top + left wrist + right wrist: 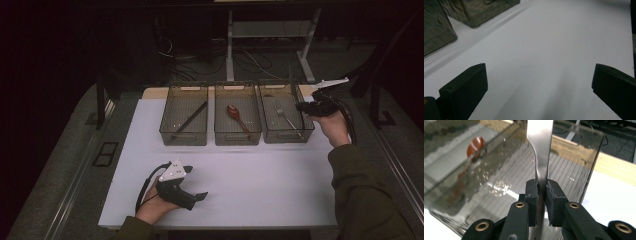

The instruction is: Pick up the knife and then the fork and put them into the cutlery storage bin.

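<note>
Three clear bins stand in a row at the back of the white table [250,175]. My right gripper [301,106] [542,185] is at the right bin [287,137] [587,157], shut on the flat handle of a steel utensil [540,147], which points away from the camera; its working end is hidden. A metal fork [285,117] lies in that bin. A red spoon [236,114] [475,144] lies in the middle bin [237,138]. My left gripper [199,196] [539,85] rests low near the table's front left, open, with nothing between its jaws.
The left bin [182,138] holds a long black utensil [192,116]. Two bins [431,32] [479,11] show at the top left of the left gripper view. Cables and table legs [230,45] lie on the dark floor behind the table.
</note>
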A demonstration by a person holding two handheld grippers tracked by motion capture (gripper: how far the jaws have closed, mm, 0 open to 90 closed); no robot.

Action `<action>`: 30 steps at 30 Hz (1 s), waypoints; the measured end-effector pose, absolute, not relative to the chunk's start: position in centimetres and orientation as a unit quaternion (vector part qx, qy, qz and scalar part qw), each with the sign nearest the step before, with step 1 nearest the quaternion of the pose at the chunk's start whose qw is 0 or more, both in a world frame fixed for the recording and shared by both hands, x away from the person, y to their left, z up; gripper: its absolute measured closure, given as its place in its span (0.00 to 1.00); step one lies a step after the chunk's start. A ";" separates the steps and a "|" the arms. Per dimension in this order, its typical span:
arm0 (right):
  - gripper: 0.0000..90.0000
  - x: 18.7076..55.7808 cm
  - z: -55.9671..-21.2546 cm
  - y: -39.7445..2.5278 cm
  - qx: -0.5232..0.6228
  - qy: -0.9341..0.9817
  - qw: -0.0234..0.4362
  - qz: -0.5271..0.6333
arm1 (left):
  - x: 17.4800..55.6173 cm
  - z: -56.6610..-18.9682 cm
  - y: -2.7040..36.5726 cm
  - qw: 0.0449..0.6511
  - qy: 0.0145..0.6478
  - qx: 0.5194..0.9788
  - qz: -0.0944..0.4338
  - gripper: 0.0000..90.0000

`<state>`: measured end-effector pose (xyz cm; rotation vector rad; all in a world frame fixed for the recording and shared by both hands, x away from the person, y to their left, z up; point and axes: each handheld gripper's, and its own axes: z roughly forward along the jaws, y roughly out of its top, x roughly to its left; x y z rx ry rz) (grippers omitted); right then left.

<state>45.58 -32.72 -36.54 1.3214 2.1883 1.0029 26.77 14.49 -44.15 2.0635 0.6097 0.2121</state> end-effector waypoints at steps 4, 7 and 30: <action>0.88 45.5 -37.6 -32.8 0.472 0.790 0.193 0.340 | 26.8 -44.2 14.5 0.470 0.248 0.843 0.087 0.00; 0.88 45.5 -38.0 -32.9 0.470 0.796 0.186 0.333 | 26.8 -44.2 14.5 0.469 0.249 0.843 0.086 0.00; 0.72 45.7 -38.8 -32.1 0.473 0.800 0.166 0.330 | 26.8 -44.2 14.4 0.469 0.248 0.843 0.084 0.00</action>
